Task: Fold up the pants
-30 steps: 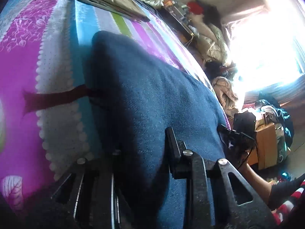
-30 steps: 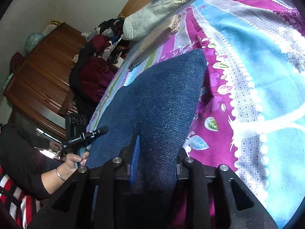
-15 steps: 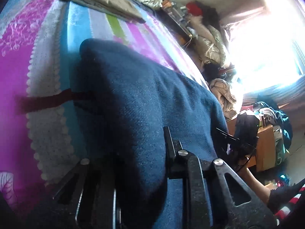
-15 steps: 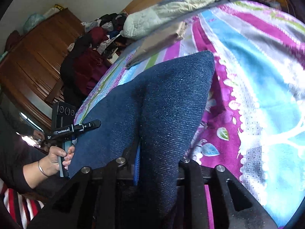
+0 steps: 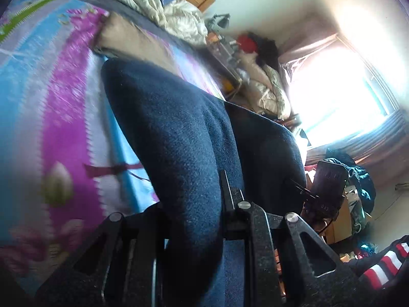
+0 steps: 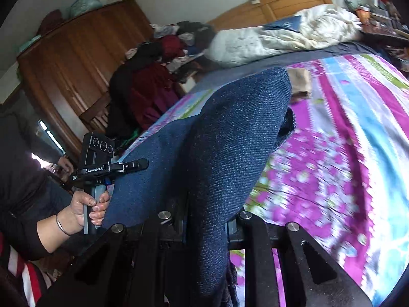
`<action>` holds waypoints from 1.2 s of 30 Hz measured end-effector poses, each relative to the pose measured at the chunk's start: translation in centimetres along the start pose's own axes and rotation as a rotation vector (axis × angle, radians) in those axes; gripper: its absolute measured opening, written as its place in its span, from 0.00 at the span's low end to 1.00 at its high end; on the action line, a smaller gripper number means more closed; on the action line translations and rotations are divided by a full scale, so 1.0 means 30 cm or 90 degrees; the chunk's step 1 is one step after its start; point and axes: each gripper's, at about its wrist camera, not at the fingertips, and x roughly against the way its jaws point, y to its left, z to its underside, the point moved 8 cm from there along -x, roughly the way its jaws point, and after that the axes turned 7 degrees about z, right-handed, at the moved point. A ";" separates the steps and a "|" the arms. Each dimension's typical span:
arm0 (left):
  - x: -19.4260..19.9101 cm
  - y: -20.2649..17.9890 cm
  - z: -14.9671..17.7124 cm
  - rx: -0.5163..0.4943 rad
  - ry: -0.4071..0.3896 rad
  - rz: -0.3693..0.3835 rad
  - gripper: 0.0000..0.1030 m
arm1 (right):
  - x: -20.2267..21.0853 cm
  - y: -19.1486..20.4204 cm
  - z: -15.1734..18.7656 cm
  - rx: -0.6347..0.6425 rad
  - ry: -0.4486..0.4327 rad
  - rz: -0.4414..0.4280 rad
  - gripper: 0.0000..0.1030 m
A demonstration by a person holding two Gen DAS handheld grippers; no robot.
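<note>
The dark blue denim pants (image 5: 179, 133) hang lifted above the bed, stretched between both grippers. My left gripper (image 5: 196, 204) is shut on one edge of the cloth, which bulges up between its fingers. In the right wrist view the same pants (image 6: 230, 140) rise in a ridge from my right gripper (image 6: 207, 220), which is shut on the other edge. The left gripper (image 6: 133, 165) shows there too, held by a hand (image 6: 84, 209), clamped on the far edge of the denim. The right gripper's body (image 5: 327, 186) appears in the left wrist view.
A bedspread (image 6: 345, 140) in pink, blue and white stripes covers the bed. Folded tan cloth (image 5: 133, 43) and a crumpled cream quilt (image 6: 294, 33) lie near the headboard. A wooden wardrobe (image 6: 76, 58) and heaped clothes (image 6: 153, 84) stand beside the bed; a bright window (image 5: 332, 94) opposite.
Both grippers have risen and tilted up with the pants, lifting the denim higher off the bedspread; more of the room and headboard is now visible.
</note>
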 end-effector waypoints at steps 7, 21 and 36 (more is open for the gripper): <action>0.216 0.119 -0.055 0.019 -0.012 -0.074 0.19 | -0.298 0.156 0.002 -0.011 0.051 -0.049 0.23; 0.544 0.579 0.098 0.094 -0.130 -0.412 0.56 | -0.356 -0.123 0.156 -0.042 0.119 0.231 0.62; 0.542 0.277 0.154 0.021 -0.131 -0.722 0.89 | -0.168 0.264 0.163 0.120 0.067 0.447 1.00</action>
